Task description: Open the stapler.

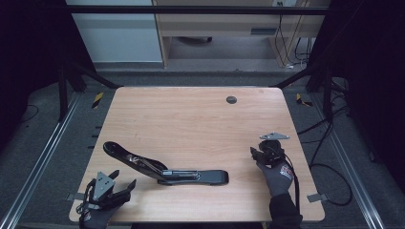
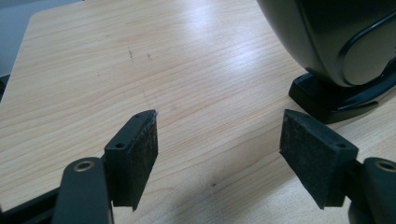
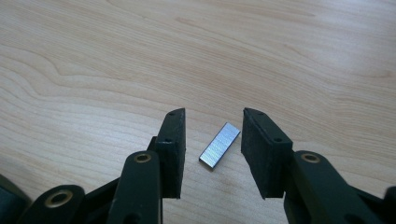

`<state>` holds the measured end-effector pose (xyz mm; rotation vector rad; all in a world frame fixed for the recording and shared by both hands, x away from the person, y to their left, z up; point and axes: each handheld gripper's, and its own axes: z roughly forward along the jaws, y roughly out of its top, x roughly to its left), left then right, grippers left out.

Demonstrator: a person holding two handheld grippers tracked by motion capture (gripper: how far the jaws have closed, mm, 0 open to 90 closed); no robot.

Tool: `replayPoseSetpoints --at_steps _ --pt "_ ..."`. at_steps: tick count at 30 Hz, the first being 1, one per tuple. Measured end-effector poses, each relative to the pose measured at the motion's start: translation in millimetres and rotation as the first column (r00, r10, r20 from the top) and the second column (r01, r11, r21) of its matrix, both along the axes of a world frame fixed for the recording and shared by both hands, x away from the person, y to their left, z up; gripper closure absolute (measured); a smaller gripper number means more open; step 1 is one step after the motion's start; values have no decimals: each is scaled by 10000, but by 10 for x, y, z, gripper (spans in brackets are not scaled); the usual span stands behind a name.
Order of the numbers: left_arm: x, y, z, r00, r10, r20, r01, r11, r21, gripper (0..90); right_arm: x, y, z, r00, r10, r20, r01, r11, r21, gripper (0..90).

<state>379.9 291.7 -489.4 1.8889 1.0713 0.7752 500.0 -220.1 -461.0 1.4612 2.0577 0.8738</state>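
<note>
1. A large black stapler (image 1: 165, 169) lies on the wooden table (image 1: 191, 119), near the front edge and left of the middle. Its top arm is swung open and rises toward the left, while its base lies flat and points right.
2. The left gripper (image 1: 125, 177) sits at the front left corner of the table, held in a gloved hand (image 1: 98, 217). Its jaws stand wide apart with nothing between them, and they point toward the stapler.
3. In the left gripper view, the stapler's rounded black body (image 2: 341, 37) and the end of its base (image 2: 327, 100) show at the upper right, just beyond the right-hand jaw and apart from it.
4. The right gripper (image 1: 254, 153) is at the right side of the table, well apart from the stapler, held in the other gloved hand (image 1: 279, 176).
5. In the right gripper view, a small silver strip of staples (image 3: 219, 145) lies flat on the wood, directly between the two open jaws. Neither pad (image 3: 254, 149) touches it; there is a gap on both sides, narrower at the right-hand pad.
6. A dark round grommet (image 1: 231, 99) sits in the table near its far edge.
</note>
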Motion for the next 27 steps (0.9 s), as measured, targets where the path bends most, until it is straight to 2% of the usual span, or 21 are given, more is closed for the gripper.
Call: replayPoseSetpoints --at_steps 7,12,16,27 --pt "3 -25 -9 10000 -54 -18 54 9999 140 273 76 -1 -68 9990 -240 -386 237 9997 -77 622" --pt "17 -31 -26 9999 -75 -122 77 9998 177 273 111 11 -93 9985 -353 -426 354 9994 11 636" --pt "11 -37 -24 9999 -105 -99 107 9997 205 273 151 18 -141 9960 -513 -735 508 9987 -86 652" --pt "16 -40 -34 9998 -151 -147 155 9996 243 274 231 44 -233 9909 -763 -1113 754 9971 -116 690"
